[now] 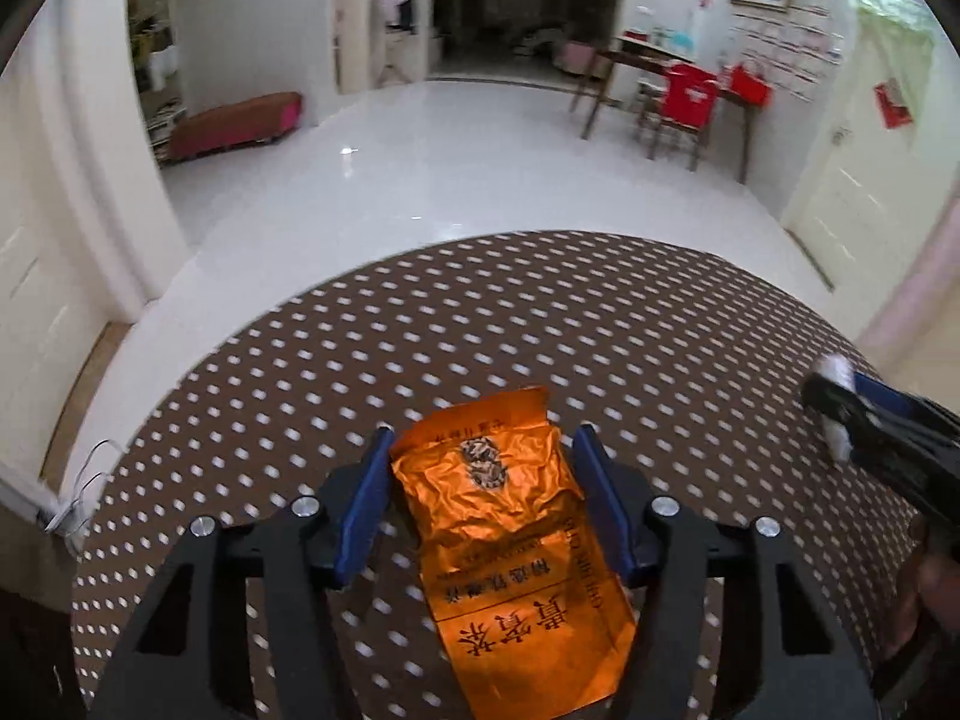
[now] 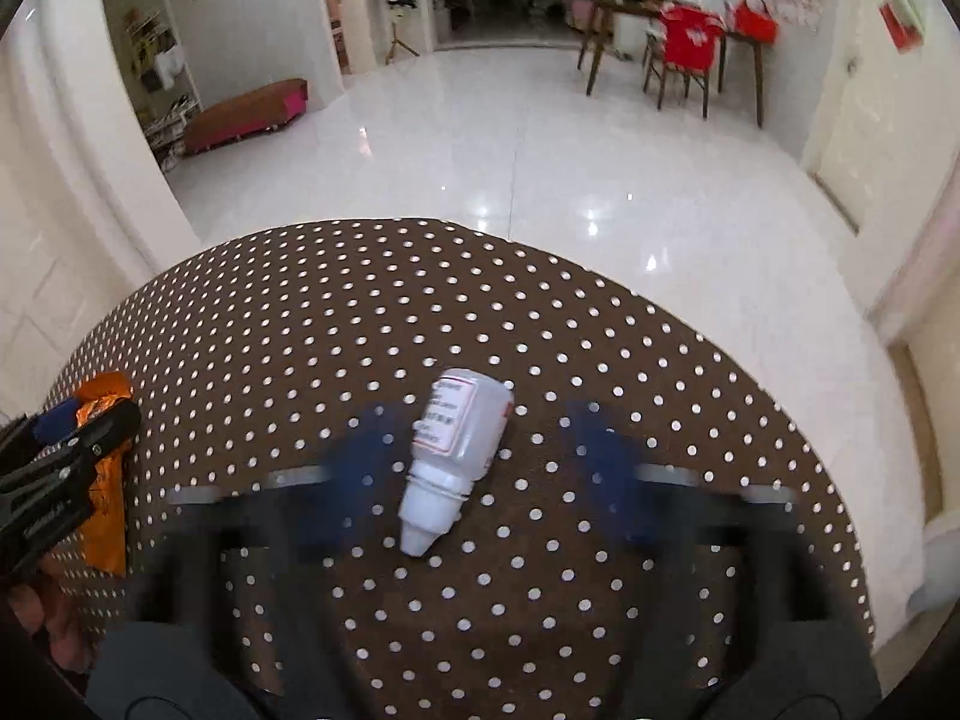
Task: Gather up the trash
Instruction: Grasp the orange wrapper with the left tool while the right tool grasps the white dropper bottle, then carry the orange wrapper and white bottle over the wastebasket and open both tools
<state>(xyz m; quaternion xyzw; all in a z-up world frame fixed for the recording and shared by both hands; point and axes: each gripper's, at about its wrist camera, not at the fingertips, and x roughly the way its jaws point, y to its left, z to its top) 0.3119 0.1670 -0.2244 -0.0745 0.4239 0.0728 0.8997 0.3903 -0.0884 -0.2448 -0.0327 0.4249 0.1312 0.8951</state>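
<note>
On the brown polka-dotted tablecloth, a crumpled orange foil packet lies between the left gripper's unclenched jaws, a small white plastic bottle between the right gripper's, untouched.

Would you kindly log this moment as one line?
left gripper: open astride orange packet | right gripper: open astride white bottle | both on dotted tablecloth

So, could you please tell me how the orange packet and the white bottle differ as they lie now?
The orange packet is flat, crumpled foil; the white bottle is a rigid, rounded container. The orange packet is torn open at its far end, while the white bottle's cap is on. Both lie on the dotted tablecloth, each between a gripper's fingers.
</note>
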